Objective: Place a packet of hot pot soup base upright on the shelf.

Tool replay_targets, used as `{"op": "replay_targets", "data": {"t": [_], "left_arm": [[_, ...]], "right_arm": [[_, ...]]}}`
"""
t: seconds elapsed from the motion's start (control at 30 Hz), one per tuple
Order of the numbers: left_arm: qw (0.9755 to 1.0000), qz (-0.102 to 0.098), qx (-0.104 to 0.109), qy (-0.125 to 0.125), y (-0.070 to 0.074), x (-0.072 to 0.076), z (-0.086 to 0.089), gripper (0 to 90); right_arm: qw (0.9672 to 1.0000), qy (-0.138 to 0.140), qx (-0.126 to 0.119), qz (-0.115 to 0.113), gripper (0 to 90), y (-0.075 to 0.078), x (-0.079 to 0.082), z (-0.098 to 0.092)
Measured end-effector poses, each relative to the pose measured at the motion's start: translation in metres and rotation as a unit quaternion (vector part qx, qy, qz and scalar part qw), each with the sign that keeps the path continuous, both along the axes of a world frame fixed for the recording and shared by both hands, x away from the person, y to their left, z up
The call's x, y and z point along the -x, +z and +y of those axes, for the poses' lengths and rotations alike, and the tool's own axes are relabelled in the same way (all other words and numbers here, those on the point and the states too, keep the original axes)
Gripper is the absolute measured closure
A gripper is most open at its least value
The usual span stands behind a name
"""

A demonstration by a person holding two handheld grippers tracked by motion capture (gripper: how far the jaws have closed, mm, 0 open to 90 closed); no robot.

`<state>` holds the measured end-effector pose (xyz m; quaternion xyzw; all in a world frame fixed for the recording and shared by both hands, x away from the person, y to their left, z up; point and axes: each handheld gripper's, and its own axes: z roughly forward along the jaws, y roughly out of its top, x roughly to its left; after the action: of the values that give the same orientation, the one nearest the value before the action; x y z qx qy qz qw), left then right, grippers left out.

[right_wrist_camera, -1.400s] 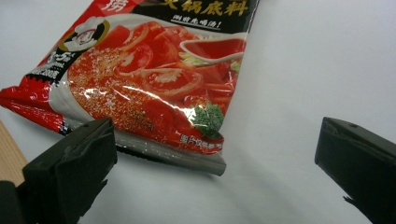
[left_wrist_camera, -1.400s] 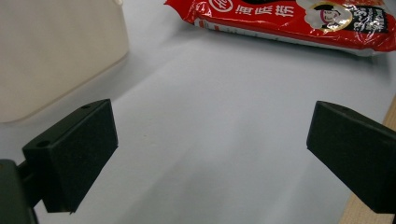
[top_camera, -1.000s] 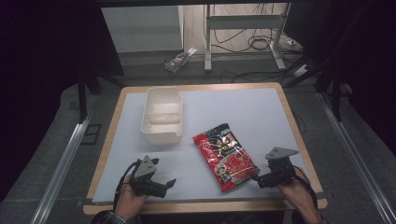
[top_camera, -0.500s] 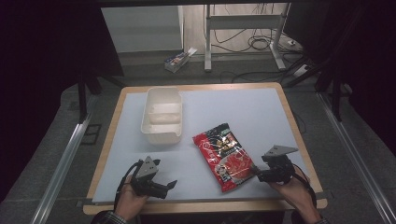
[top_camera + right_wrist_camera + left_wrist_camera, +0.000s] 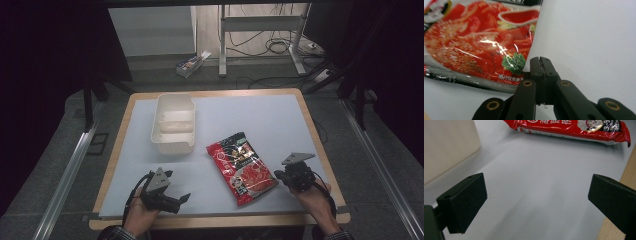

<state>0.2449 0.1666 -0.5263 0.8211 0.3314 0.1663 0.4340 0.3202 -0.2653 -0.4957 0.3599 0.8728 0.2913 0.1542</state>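
Observation:
A red food bag (image 5: 242, 167) lies flat on the white mat, right of centre. My right gripper (image 5: 276, 176) rests on the mat at the bag's right edge and points left at it. In the right gripper view its jaws (image 5: 540, 60) have just been closing and now stand shut, pad against pad, beside the bag's corner (image 5: 474, 37); I see nothing between them. My left gripper (image 5: 184, 198) lies near the front left edge, pointing right. Its jaws (image 5: 536, 195) are open over bare mat, with the bag (image 5: 569, 127) farther off.
A white plastic container (image 5: 173, 96) stands at the back left of the mat, and its wall (image 5: 446, 145) is close on the left gripper's left. The table's wooden rim (image 5: 629, 170) runs along the front. A small box (image 5: 192, 63) lies on the floor beyond the table.
The right gripper's jaws have gone from wide open to shut beside the bag's right edge. The left gripper and the bag have stayed put.

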Motion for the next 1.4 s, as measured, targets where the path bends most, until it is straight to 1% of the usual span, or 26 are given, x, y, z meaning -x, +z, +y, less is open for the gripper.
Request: {"op": "replay_targets", "data": {"t": [0.03,0.1,0.13,0.2,0.3,0.37,0.47,0.53,0.63,0.93,1.1,1.27,1.33,1.4], "left_arm": [[1.0,0.0,-0.001,0.0,0.0,0.0,0.0,2.1],[1.0,0.0,-0.002,-0.001,0.0,0.0,-0.001,2.1],[1.0,0.0,-0.002,0.0,0.0,0.0,-0.001,2.1],[1.0,0.0,-0.002,-0.002,0.0,0.0,-0.001,2.3],[1.0,0.0,-0.003,-0.002,0.0,0.0,-0.002,2.3],[1.0,0.0,-0.003,-0.003,0.0,0.0,-0.002,2.3],[1.0,0.0,-0.004,-0.003,0.0,0.0,-0.002,2.3],[1.0,0.0,-0.003,-0.003,0.0,0.0,-0.002,2.3],[1.0,0.002,-0.003,-0.002,0.0,0.0,-0.002,2.5],[1.0,0.008,-0.001,0.0,0.0,-0.001,-0.003,2.8],[0.9999,0.01,-0.002,0.001,0.0,-0.001,-0.004,3.0],[0.9999,0.01,-0.003,0.001,0.0,-0.001,-0.005,3.2],[0.9999,0.011,-0.002,0.001,0.0,-0.002,-0.005,3.3],[0.9999,0.011,-0.002,0.001,0.0,-0.002,-0.005,3.4]], "right_arm": [[1.0,-0.001,0.005,0.006,89.0,-0.002,-0.001,0.001],[0.9998,-0.005,0.017,0.011,89.1,-0.006,-0.002,0.003],[0.9998,-0.004,0.018,0.012,89.1,-0.007,-0.002,0.003],[0.9997,-0.003,0.017,0.015,89.1,-0.009,-0.003,0.003],[0.9997,-0.006,0.008,0.024,89.0,-0.01,-0.004,0.002],[0.9995,-0.001,0.004,0.031,89.1,-0.011,-0.004,0.002],[0.9994,0.004,0.003,0.035,89.1,-0.012,-0.004,0.003],[0.9993,0.009,0.004,0.035,89.1,-0.012,-0.003,0.005],[0.999,0.017,0.003,0.042,89.1,-0.012,-0.001,0.007],[0.9979,0.045,0.005,0.047,89.2,-0.013,0.006,0.018],[0.997,0.056,-0.007,0.053,89.2,-0.014,0.009,0.026],[0.9957,0.077,-0.005,0.052,89.2,-0.015,0.013,0.035],[0.9955,0.081,-0.001,0.05,89.2,-0.015,0.015,0.039],[0.9948,0.088,-0.004,0.05,89.1,-0.016,0.016,0.042]]}}
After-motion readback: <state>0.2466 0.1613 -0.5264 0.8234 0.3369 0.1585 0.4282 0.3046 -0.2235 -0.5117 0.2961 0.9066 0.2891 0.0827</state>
